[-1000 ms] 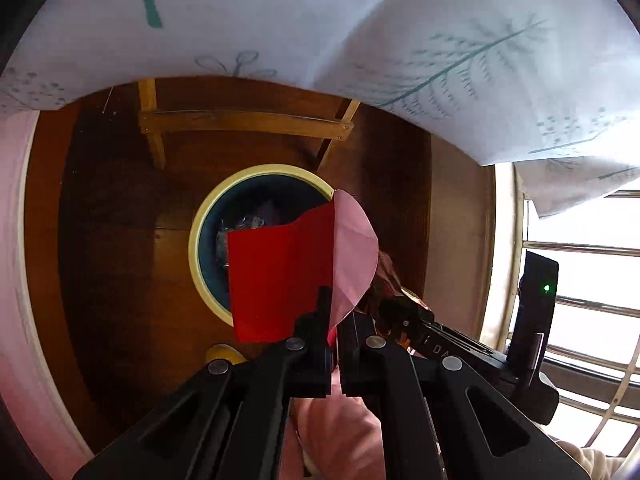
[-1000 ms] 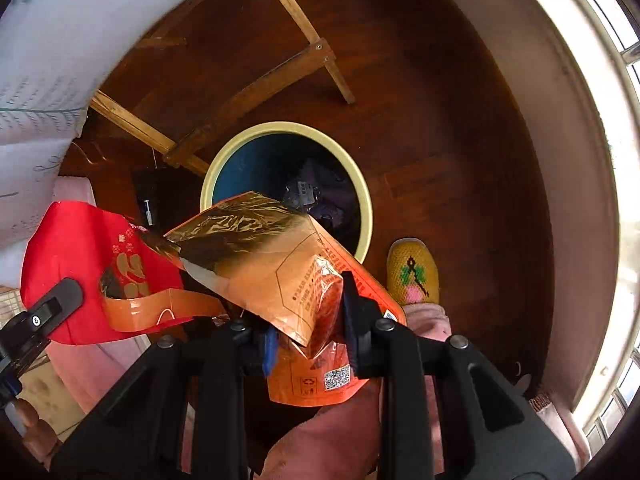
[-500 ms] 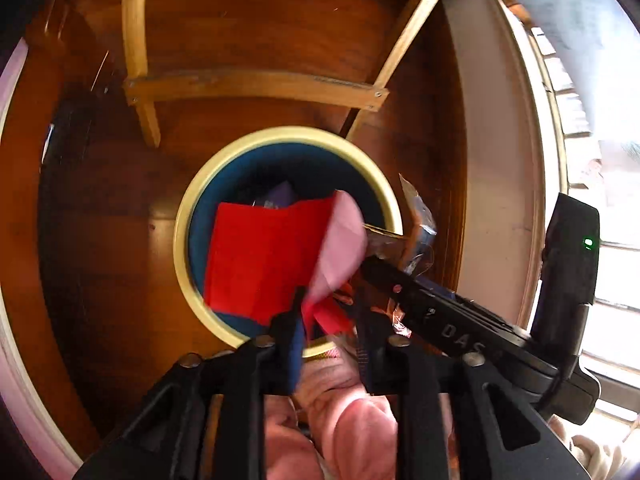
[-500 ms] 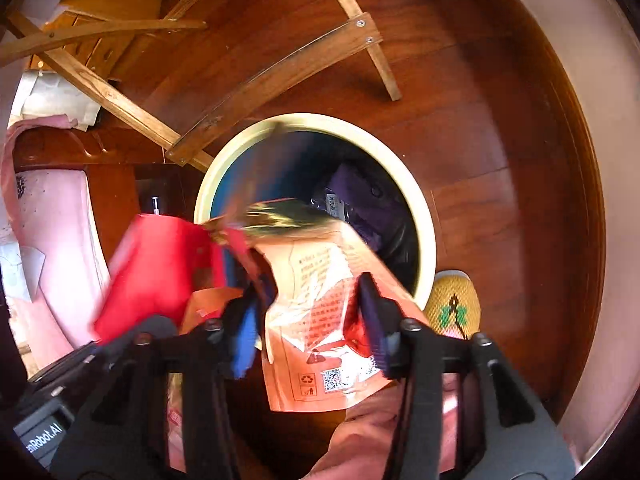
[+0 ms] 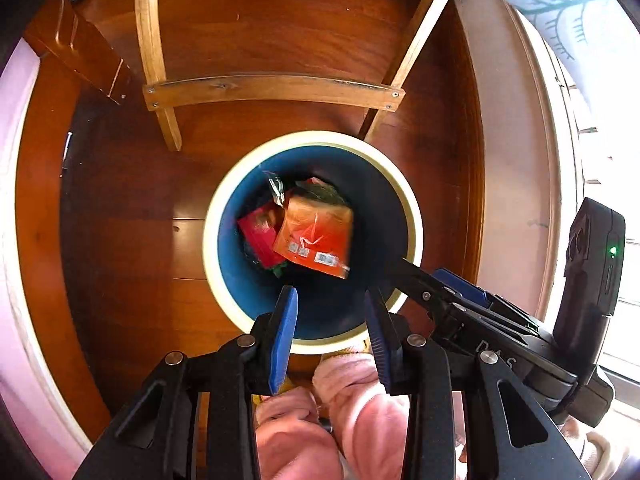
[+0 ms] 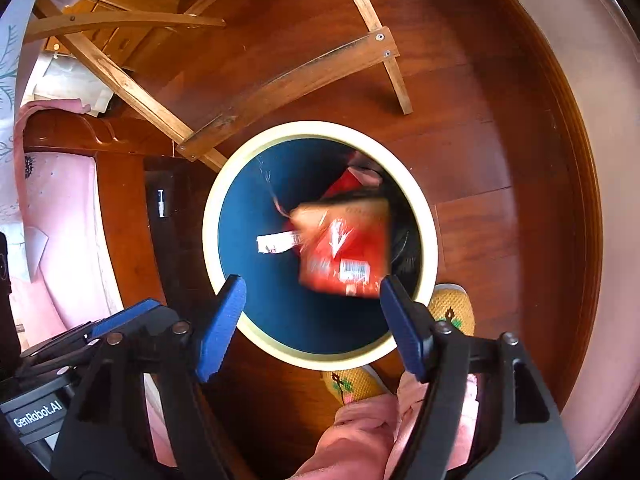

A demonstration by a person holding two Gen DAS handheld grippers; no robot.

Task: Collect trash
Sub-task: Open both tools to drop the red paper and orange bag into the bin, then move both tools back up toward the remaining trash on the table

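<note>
A: Look at the left gripper [image 5: 330, 320]. Its blue pads stand a little way apart. They have just been opening, and nothing is between them.

B: And the right gripper [image 6: 312, 320]?

A: Its pads stand wider apart. They have just been opening too, and they hold nothing.

B: Where is the trash?

A: In the bin [image 5: 212, 240]. It is round, with a cream rim and a dark blue inside. It stands on the wooden floor [image 5: 120, 240] below both grippers. An orange wrapper [image 5: 316, 236] lies on top inside it. A red wrapper [image 5: 260, 232] sits just beside it, touching it.

B: Can you read anything?

A: The orange wrapper has white stickers with barcodes on them. I cannot read the small print. From the right camera the orange wrapper [image 6: 344, 252] looks blurry.

B: Any other words?

A: The left gripper's body says "GenRobot.AI" in the right camera. The right gripper's body shows "DAS" in the left camera.

B: What else is there?

A: Wooden chair legs [image 6: 288, 80] stand just behind the bin. A yellow slipper [image 6: 452, 312] with a little picture on it is right next to the bin. Pink trouser legs [image 5: 320, 432] show at the bottom.
</note>
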